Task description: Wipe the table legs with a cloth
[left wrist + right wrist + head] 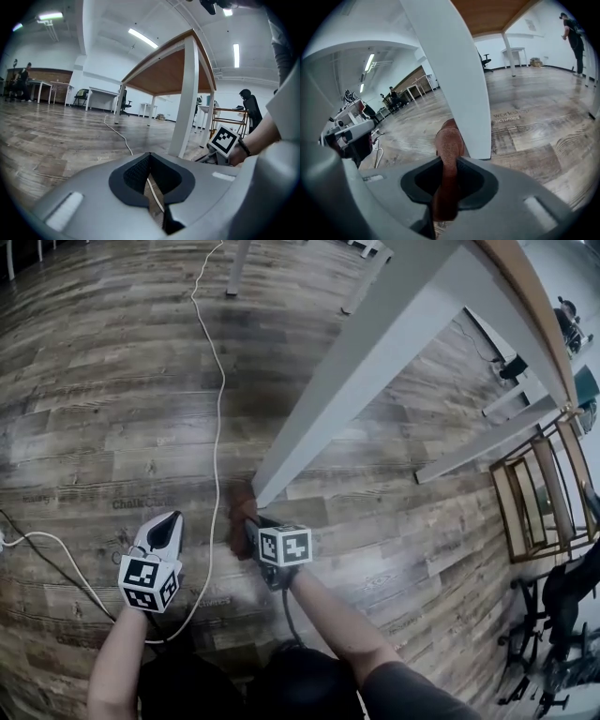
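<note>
Right gripper (253,529) (447,180): jaws clamped on a rust-brown cloth (240,507) (449,145). The cloth stands up out of the jaws and presses against the foot of the white square table leg (356,381) (450,70), just above the wood-plank floor (112,381). This leg sits under a corner of the wooden-topped table (164,70).

Left gripper (167,524) (151,180): jaws drawn to a narrow slit, nothing held. It is low over the floor, beside the right gripper and clear of the leg.

A thin white cable (217,427) runs across the floor past the leg's foot and lies between the two grippers.
</note>
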Demonstrator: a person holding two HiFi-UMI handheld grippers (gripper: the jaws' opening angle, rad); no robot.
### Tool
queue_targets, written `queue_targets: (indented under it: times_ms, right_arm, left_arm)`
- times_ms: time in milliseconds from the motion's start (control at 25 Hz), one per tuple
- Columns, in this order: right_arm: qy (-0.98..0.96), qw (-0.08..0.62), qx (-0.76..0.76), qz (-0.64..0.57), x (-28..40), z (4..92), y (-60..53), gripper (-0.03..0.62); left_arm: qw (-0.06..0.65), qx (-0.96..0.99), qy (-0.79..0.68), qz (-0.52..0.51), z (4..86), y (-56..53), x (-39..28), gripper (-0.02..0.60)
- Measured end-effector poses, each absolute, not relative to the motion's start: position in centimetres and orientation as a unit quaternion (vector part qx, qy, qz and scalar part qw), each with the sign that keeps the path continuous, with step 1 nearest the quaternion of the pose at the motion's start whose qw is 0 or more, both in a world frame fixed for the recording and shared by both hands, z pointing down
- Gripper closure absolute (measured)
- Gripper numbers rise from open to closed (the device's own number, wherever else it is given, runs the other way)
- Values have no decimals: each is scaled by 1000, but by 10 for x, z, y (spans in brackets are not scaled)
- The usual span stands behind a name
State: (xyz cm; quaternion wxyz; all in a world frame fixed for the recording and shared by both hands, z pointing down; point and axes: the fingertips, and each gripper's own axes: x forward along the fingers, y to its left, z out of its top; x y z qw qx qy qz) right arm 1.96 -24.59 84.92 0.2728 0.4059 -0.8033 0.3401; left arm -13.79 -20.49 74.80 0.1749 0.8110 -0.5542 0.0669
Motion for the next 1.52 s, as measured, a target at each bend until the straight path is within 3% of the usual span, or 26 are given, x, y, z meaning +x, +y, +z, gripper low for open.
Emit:
queue_targets:
  times_ms: [200, 440, 1160, 1360, 1520]
  right_arm:
    - [-807, 285, 390, 340, 24, 851, -234, 525]
    - [-883, 270, 345, 170, 31, 752, -211, 525]
    - [-890, -39, 437, -124, 65, 339, -239, 525]
    - [-882, -64, 445, -140, 65, 291, -247, 525]
    - [-882, -49, 449, -132, 62, 303, -250, 525]
  left_arm:
    - [173, 803, -564, 78, 750, -207, -151, 563]
    - [136, 799, -583, 53, 675, -229, -179, 563]
    - [-17, 868, -496, -21, 421, -265, -85, 562]
    - [-37, 864, -500, -42, 378, -270, -83, 563]
    - [-37, 867, -496, -40, 378, -270, -77, 561]
